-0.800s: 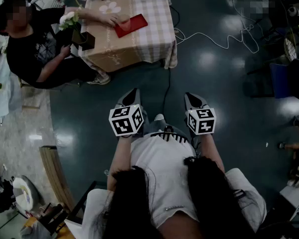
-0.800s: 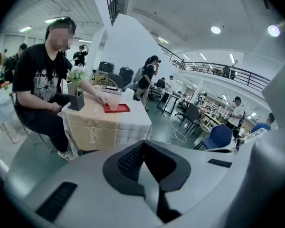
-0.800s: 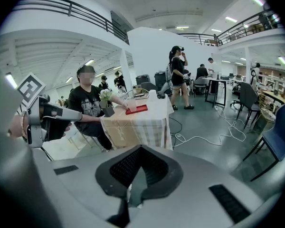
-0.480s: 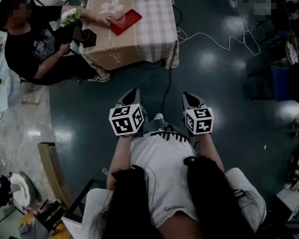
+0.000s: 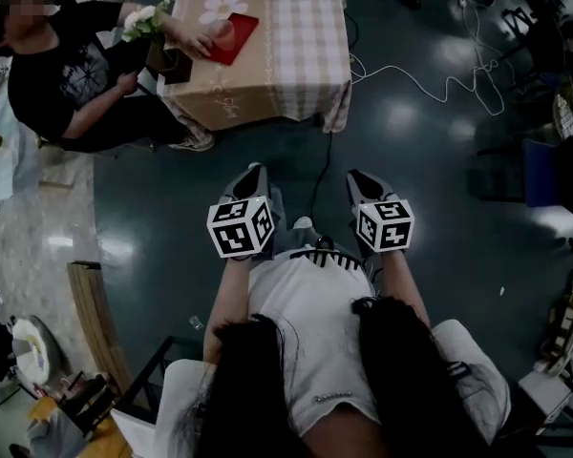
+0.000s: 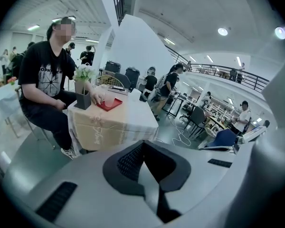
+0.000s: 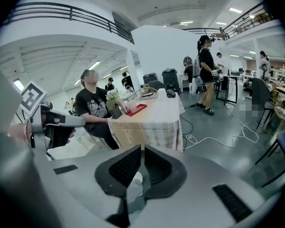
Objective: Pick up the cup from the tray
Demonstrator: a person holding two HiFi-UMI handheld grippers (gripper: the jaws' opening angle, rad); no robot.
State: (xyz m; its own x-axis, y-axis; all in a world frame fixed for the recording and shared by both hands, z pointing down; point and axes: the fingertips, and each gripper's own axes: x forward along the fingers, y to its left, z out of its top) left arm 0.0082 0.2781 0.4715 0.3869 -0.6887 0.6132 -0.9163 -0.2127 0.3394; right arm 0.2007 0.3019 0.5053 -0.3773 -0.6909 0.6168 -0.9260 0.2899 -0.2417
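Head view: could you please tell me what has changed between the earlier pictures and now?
The red tray has slid slightly toward the seated person; the table sits nearer the picture's top. Left gripper and right gripper stayed side by side, tongs shut, empty.

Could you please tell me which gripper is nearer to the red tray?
Left. The left gripper is almost straight below the red tray in the head view; the right gripper lies further to the right. Neither touches it.

Head cam steeply down; L/R cams look fwd; all share far table (image 5: 296, 60).
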